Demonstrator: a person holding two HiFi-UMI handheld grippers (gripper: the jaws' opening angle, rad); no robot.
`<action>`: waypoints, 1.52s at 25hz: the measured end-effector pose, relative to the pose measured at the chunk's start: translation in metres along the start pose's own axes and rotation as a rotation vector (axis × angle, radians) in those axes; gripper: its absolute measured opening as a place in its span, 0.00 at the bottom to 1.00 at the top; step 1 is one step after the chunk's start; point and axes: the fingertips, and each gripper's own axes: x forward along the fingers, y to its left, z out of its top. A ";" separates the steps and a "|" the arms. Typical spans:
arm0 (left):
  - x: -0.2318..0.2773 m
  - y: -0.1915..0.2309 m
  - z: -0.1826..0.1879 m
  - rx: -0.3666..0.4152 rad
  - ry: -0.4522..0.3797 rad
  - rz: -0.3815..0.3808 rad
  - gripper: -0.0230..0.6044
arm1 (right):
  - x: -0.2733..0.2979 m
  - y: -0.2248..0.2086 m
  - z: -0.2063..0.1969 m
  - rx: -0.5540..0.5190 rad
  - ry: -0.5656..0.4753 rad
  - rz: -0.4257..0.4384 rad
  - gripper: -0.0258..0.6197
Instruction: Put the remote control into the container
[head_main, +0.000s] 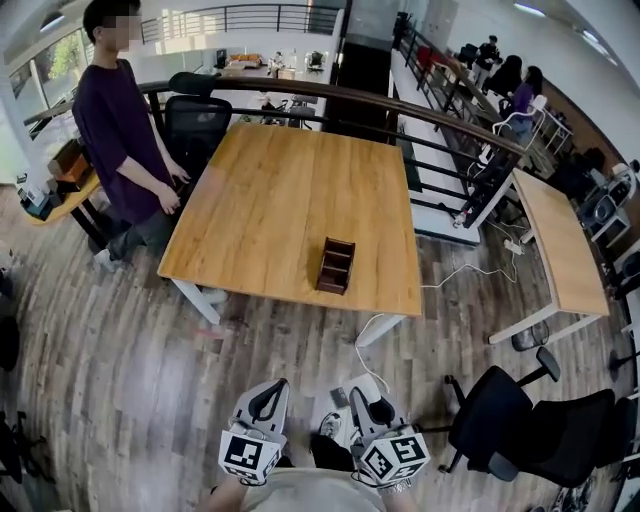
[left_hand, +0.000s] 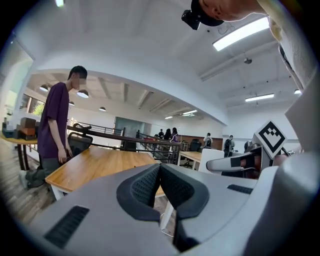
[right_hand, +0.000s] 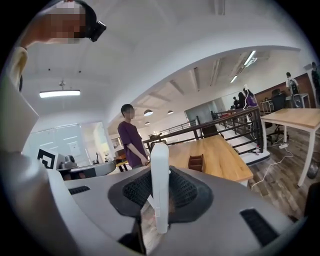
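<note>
A slim white remote control (right_hand: 160, 185) stands upright between the pads of my right gripper (right_hand: 161, 192), which is shut on it. The container (head_main: 335, 265), a small dark brown wooden organiser with compartments, sits near the front edge of the wooden table (head_main: 300, 190); the right gripper view shows the container (right_hand: 196, 162) ahead. Both grippers are held low near my body, well short of the table: the left gripper (head_main: 266, 400) and the right gripper (head_main: 379, 409). My left gripper (left_hand: 160, 182) is shut with nothing in it.
A person in a purple shirt (head_main: 120, 140) stands at the table's left side beside a black chair (head_main: 195, 125). A black office chair (head_main: 520, 420) is at my right, a second table (head_main: 560, 240) beyond it. White cables (head_main: 370, 335) lie on the floor.
</note>
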 end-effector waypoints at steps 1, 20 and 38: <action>0.011 0.000 0.004 0.011 0.002 0.016 0.05 | 0.009 -0.010 0.007 0.001 -0.002 0.016 0.20; 0.171 -0.013 -0.002 0.011 0.069 0.116 0.05 | 0.103 -0.129 0.038 -0.124 0.096 0.185 0.20; 0.357 0.160 0.081 -0.030 -0.070 -0.190 0.05 | 0.300 -0.141 0.117 -0.125 0.072 -0.121 0.20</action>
